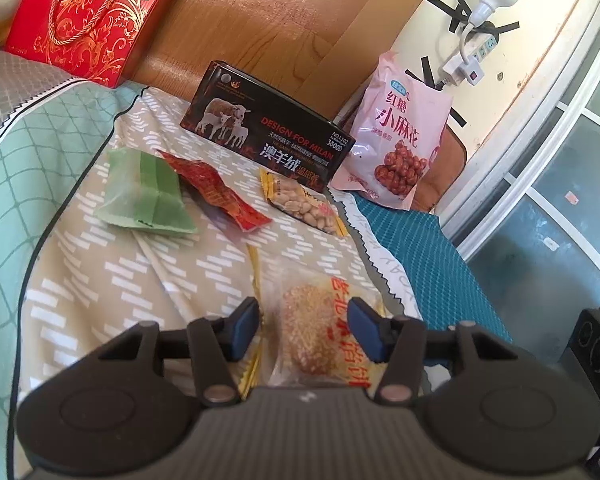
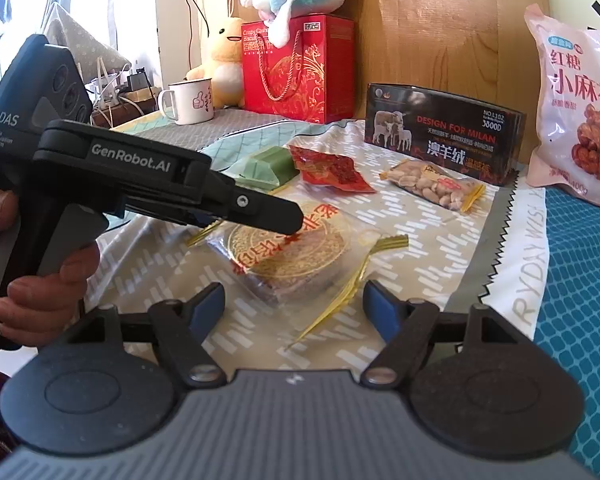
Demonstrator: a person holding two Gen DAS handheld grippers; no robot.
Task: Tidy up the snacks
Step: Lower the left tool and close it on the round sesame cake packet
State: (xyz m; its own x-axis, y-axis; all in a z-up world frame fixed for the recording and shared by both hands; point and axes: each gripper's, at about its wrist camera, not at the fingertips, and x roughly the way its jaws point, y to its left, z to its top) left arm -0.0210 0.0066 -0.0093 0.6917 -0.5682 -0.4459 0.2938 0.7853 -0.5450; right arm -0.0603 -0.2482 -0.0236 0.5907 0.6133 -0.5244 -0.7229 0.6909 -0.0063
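left wrist: left gripper [image 1: 304,330] spread astride the sesame cake packet [image 1: 320,332] on the cloth, pads not pressing | right wrist: right gripper [image 2: 294,308] spread wide, empty, packet [image 2: 288,256] just ahead | handling: light, crumbly, slippery film; pinch a crimped edge, I'd say

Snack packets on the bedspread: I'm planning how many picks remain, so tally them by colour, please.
Green packet: 1
Red packet: 1
Clear peanut packet: 1
Clear sesame cake packet: 1
Pink bag: 1, leaning at the back
Total: 5
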